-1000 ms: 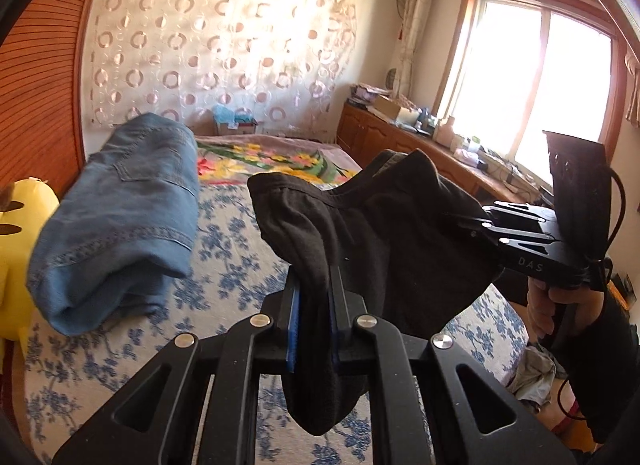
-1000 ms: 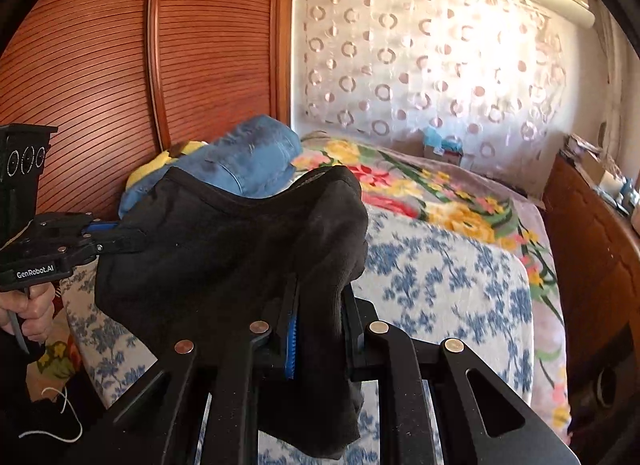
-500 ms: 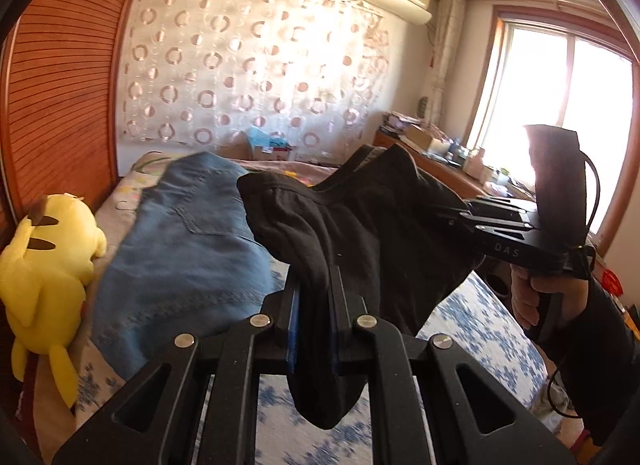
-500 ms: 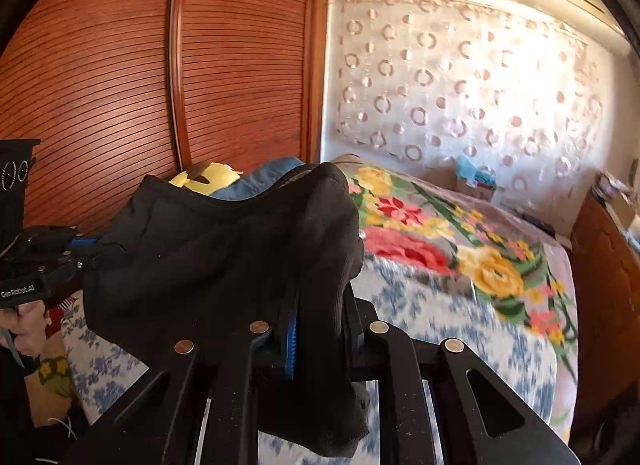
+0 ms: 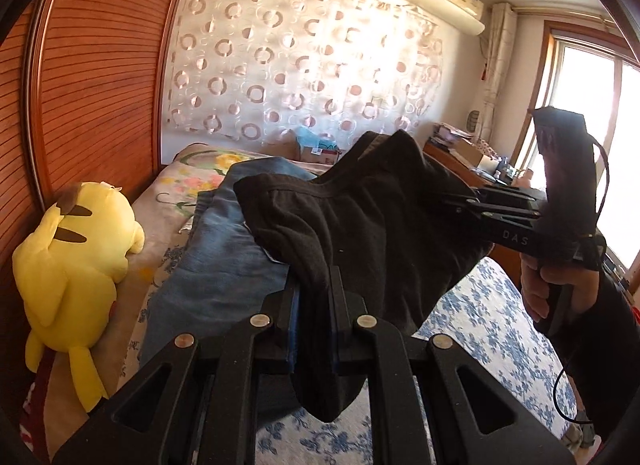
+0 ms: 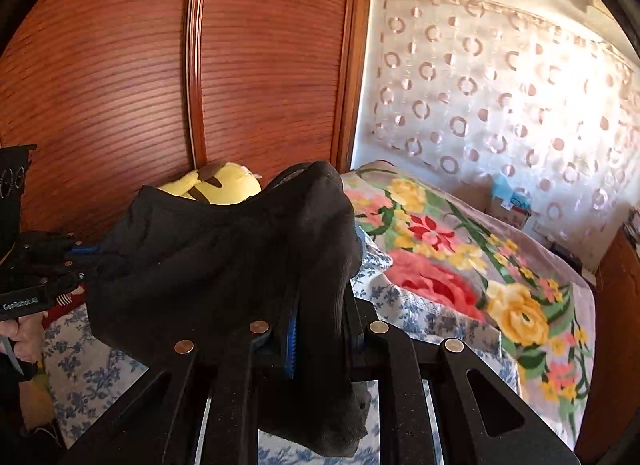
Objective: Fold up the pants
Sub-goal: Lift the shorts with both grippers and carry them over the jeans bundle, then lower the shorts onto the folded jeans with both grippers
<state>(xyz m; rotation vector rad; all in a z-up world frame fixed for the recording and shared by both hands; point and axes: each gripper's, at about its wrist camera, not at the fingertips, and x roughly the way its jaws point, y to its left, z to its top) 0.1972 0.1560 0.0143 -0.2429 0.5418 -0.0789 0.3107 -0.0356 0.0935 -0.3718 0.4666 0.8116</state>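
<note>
A reddish-brown slatted wooden wardrobe (image 6: 168, 77) fills the left of both views, its top and left side cut off by the dark lens rim, and beside it a sheer white curtain with pale ring and dot patterns (image 5: 304, 73) covers the back wall. Below them stretches the bed with a blue-and-white floral sheet (image 5: 492, 325), with a blanket printed with large red and yellow flowers (image 6: 460, 265) spread over its far part; the near edge of the bed is hidden behind the tools. A pair of faded blue denim jeans (image 5: 224, 261) lies flat on the bed, largely covered in the left wrist view by the pair of black fabric pants (image 5: 360, 233), which hangs in the air above the bed, bunched and stretched between the two tools. How the pants are folded cannot be made out, since the dark cloth shows few seams. A yellow plush toy with black-tipped ears (image 5: 72, 273) lies at the bed's left edge against the wardrobe; in the right wrist view only its top shows above the pants. The left tool (image 5: 314, 305) is clamped on one end of the black pants, cloth spilling out below its fingers. The right tool (image 6: 320, 317) is likewise clamped on the other end, its tips buried in fabric. A person's hand (image 5: 548, 289) grips the right tool's handle, the sleeve cut off at the frame edge.
</note>
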